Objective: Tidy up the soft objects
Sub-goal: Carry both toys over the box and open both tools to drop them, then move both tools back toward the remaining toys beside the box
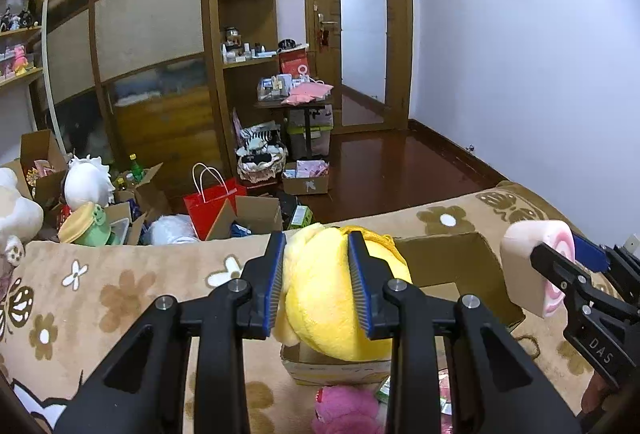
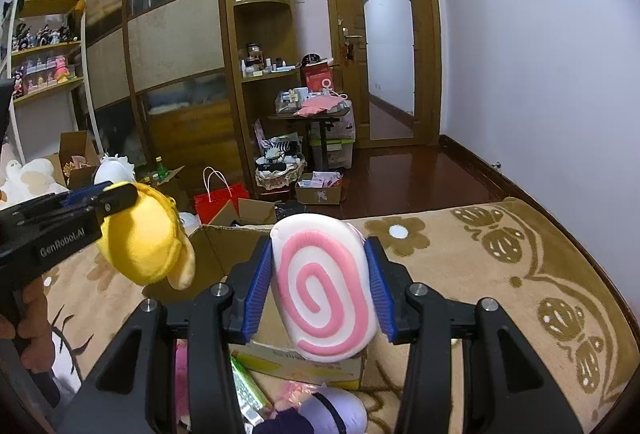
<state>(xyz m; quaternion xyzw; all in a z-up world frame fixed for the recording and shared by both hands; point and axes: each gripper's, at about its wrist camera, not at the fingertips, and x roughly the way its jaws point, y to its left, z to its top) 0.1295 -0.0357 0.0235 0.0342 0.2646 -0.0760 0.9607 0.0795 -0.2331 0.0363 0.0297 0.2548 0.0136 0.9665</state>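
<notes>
My left gripper (image 1: 317, 276) is shut on a yellow plush toy (image 1: 328, 298) and holds it above an open cardboard box (image 1: 460, 258) on the flowered bed cover. My right gripper (image 2: 318, 284) is shut on a white plush roll with a pink swirl (image 2: 324, 286), also held above the box (image 2: 224, 246). In the left wrist view the swirl roll (image 1: 532, 266) is at the right, level with the yellow toy. In the right wrist view the yellow toy (image 2: 144, 238) hangs at the left in the other gripper.
A pink plush (image 1: 344, 410) and a purple plush (image 2: 332, 410) lie on the bed in front of the box, with packets beside them. Beyond the bed edge the floor holds a red bag (image 1: 212, 201), boxes and plush toys (image 1: 86, 181). A wardrobe and door stand behind.
</notes>
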